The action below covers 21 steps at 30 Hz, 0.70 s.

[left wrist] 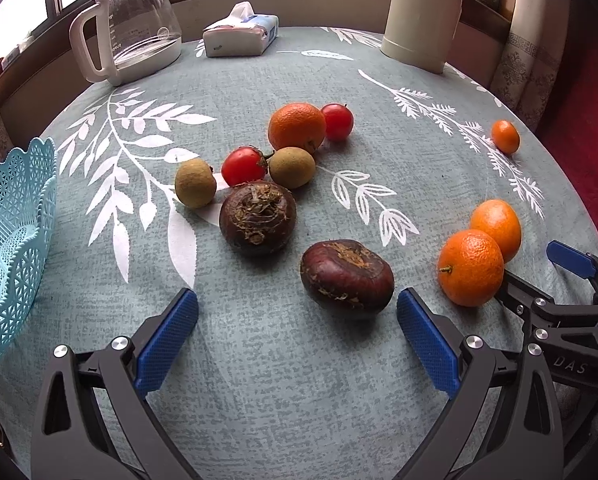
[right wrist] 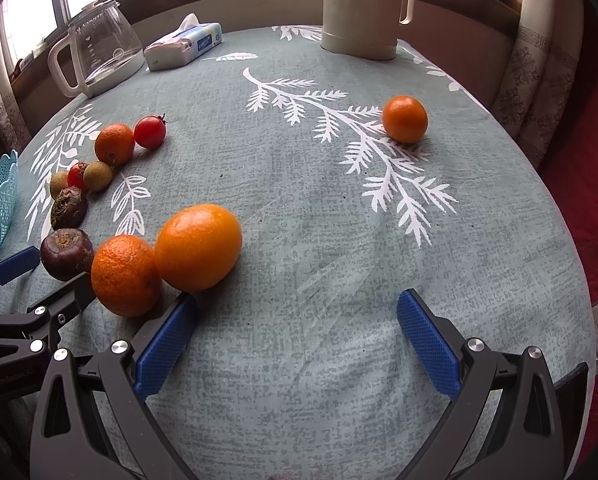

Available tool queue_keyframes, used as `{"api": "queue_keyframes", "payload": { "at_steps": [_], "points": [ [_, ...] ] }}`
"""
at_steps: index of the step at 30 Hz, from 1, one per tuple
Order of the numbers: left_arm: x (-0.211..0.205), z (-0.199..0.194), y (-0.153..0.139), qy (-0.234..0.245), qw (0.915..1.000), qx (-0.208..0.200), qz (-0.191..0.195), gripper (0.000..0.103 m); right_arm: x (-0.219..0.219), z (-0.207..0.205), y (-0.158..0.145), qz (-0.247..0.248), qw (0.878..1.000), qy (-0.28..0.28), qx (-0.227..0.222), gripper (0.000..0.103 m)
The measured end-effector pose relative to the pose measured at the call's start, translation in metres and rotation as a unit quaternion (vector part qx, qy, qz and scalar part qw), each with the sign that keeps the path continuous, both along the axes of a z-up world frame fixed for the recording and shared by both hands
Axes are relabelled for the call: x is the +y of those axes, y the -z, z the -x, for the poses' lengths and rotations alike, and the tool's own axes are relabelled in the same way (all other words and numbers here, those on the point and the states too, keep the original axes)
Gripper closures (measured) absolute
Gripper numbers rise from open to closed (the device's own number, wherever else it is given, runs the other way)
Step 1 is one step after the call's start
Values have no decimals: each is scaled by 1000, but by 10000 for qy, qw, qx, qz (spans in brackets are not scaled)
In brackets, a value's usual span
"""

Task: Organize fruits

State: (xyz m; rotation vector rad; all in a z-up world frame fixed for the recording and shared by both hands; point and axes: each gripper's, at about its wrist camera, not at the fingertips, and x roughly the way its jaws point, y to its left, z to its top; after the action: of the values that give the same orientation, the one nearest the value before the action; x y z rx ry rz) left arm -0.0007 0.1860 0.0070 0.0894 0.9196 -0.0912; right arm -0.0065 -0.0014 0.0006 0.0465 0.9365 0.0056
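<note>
Item: fruit laid loose on a leaf-patterned tablecloth (left wrist: 283, 380); none is seen inside the blue lattice basket (left wrist: 15, 240), which stands at the table's left edge.

Left gripper (left wrist: 297, 340): jaws spread wide, nothing held. A dark brown water chestnut (left wrist: 347, 276) lies directly ahead, just beyond the fingertips and a little toward the right finger. Its long axis is seen to run roughly across the gap, so a straight advance would be judged enough to bracket it. A second water chestnut (left wrist: 257, 218) sits farther ahead and to the left.

Right gripper (right wrist: 297, 340): jaws likewise spread, nothing held. A rough-skinned orange (right wrist: 125, 276) and a smooth oval orange (right wrist: 198, 247) rest touching each other, ahead and left of the gap; the left finger's tip lies just beside, perhaps touching, the oval one, though contact cannot be settled from this angle.

Remaining stock: a cluster farther out, comprising a third orange (left wrist: 297, 126), two cherry tomatoes (left wrist: 243, 166) (left wrist: 337, 122) and two longans (left wrist: 195, 183) (left wrist: 292, 167); one small orange (right wrist: 405, 119) well apart at far right.

Assessment: the left gripper is nearer the chestnuts and the basket; the right is nearer the orange pair, which calls for a leftward shift before closing.

Background, not part of the lot: glass kettle (left wrist: 135, 28), tissue pack (left wrist: 241, 36), cream thermos (left wrist: 423, 16).
</note>
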Motion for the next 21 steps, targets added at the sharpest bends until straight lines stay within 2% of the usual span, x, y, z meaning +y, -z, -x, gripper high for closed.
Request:
{"api": "queue_keyframes", "payload": {
  "at_steps": [3, 8, 11, 15, 17, 21],
  "points": [
    [5, 9, -10, -190, 9993, -331, 28, 3, -1, 2, -2, -43, 10000, -47, -35, 5],
    [9, 31, -30, -311, 9951, -942, 31, 3, -14, 9, -11, -422, 9989, 9, -213, 5],
    [8, 42, -39, -334, 9932, -1114, 17, 3, -23, 19, -27, -742, 9954, 63, -607, 5],
    [9, 51, -52, -363, 9910, -1283, 139, 3, -32, 36, -53, -1165, 9833, 30, -1397, 5],
    [8, 57, -59, -386, 9885, -1460, 57, 3, -32, 42, -63, -1139, 9799, 49, -1638, 5],
    [10, 68, -76, -484, 9823, -1811, -15, 3, -33, 47, -72, -989, 9779, 174, -1832, 5]
  ]
}}
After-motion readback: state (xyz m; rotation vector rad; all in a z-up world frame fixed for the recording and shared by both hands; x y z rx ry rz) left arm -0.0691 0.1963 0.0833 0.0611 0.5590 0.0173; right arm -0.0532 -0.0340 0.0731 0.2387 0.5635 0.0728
